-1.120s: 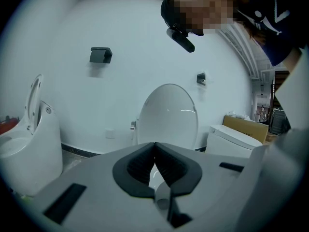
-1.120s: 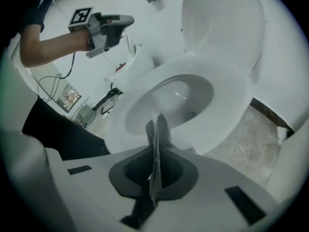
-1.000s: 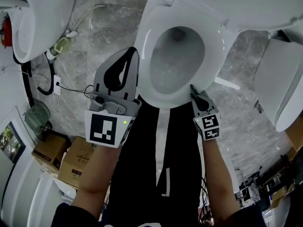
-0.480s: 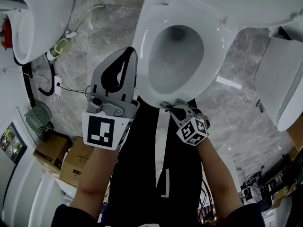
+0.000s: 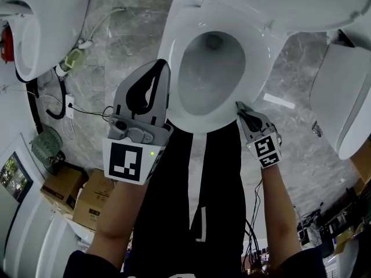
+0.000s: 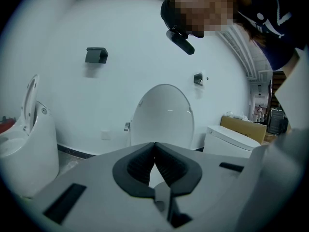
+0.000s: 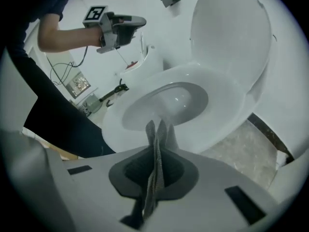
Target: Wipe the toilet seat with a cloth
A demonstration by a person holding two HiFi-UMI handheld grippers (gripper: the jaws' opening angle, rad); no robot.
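Observation:
The white toilet seat (image 5: 259,57) lies down around the bowl, its lid (image 5: 290,4) raised behind. My right gripper (image 5: 238,105) touches the seat's front right rim and is shut on a grey cloth. In the right gripper view that cloth (image 7: 158,132) stands pinched between the jaws of the right gripper (image 7: 157,146), its folds poking out just before the seat (image 7: 227,100). My left gripper (image 5: 164,62) hovers beside the seat's left edge, shut and holding nothing. The left gripper (image 6: 154,144) faces the raised lid (image 6: 164,112).
Another toilet (image 5: 40,22) stands at the left and a third (image 5: 342,97) at the right, on a grey marble floor (image 5: 133,33). Cables and a wall socket (image 5: 69,103) lie left of the seat. Cardboard boxes (image 5: 81,190) sit at the lower left.
The right gripper with the cloth slid left along the front of the seat rim, then back to the front right. The left gripper has hardly moved.

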